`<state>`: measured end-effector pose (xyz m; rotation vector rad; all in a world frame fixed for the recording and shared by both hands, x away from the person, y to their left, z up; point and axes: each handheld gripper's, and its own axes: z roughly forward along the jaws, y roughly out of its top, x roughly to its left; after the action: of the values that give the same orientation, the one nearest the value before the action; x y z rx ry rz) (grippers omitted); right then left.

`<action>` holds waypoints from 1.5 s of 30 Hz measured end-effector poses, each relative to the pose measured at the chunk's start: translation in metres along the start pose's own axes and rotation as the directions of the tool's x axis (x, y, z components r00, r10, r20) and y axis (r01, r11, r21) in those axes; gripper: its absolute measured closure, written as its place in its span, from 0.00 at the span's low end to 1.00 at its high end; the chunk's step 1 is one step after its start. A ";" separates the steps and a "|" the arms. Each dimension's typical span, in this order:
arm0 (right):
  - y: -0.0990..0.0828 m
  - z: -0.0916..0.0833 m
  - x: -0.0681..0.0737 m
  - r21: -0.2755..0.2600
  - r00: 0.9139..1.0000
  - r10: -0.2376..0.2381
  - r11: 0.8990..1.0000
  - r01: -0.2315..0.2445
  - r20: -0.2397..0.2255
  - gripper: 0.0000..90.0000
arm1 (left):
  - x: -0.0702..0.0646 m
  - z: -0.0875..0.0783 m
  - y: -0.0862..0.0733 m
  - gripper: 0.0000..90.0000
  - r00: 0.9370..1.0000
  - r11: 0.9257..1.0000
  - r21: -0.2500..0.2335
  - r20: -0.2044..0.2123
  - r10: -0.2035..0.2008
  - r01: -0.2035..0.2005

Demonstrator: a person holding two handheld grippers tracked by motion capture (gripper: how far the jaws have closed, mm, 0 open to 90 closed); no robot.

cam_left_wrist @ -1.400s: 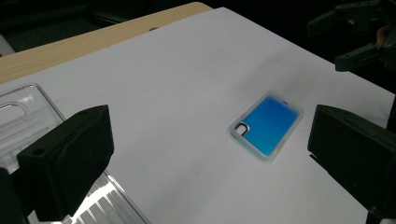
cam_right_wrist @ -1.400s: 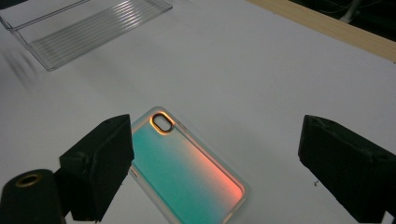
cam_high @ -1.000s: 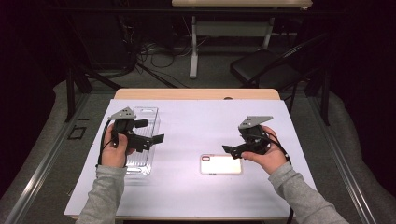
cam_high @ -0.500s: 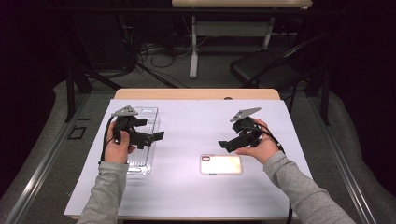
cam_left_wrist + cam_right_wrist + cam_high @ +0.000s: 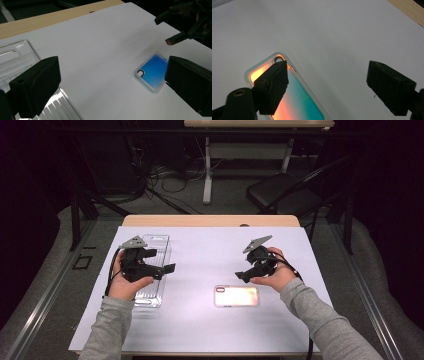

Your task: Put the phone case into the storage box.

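Right gripper: centre frame, jaws spread, just narrowing, nothing between; I straddle the phone case edges squarely.
Left gripper: jaws spread, empty, above clear tray.

1. A lab or recording room is suggested by dark, unlit surroundings around one lit table.
2. The wooden tabletop is covered with a white sheet.
3. Loose cables are left on the grey floor behind.
4. A black chair and a second desk are seen beyond.
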<state>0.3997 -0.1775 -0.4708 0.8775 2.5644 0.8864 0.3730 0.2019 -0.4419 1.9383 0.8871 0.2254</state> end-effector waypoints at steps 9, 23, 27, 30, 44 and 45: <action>0.006 0.006 0.005 0.071 0.993 -0.118 0.990 0.118 -0.001 0.38 | -0.008 -0.008 -0.001 0.15 0.999 0.998 -0.017 0.005 0.054 -0.054; 0.022 0.025 0.016 0.191 0.954 -0.301 0.935 0.298 -0.017 0.51 | -0.013 -0.003 -0.004 0.17 0.998 0.997 0.025 0.005 0.069 -0.070; 0.023 0.031 0.019 0.206 0.947 -0.320 0.925 0.319 -0.030 0.56 | -0.014 -0.004 -0.004 0.17 0.997 0.997 0.026 0.003 0.074 -0.074; 0.020 0.036 0.020 0.219 0.943 -0.325 0.918 0.332 -0.068 0.58 | -0.015 -0.004 -0.004 0.17 0.997 0.997 0.027 0.003 0.077 -0.078; 0.016 0.047 0.023 0.275 0.916 -0.382 0.874 0.401 -0.123 0.70 | -0.014 -0.005 -0.004 0.17 0.997 0.997 0.025 -0.004 0.078 -0.078; 0.016 0.048 0.024 0.284 0.915 -0.383 0.870 0.404 -0.128 0.73 | -0.014 -0.005 -0.005 0.17 0.997 0.997 0.026 -0.005 0.079 -0.078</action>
<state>0.4100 -0.1307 -0.4997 0.3639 2.8380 0.4106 0.3578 0.1973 -0.4401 1.9993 0.8223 0.2676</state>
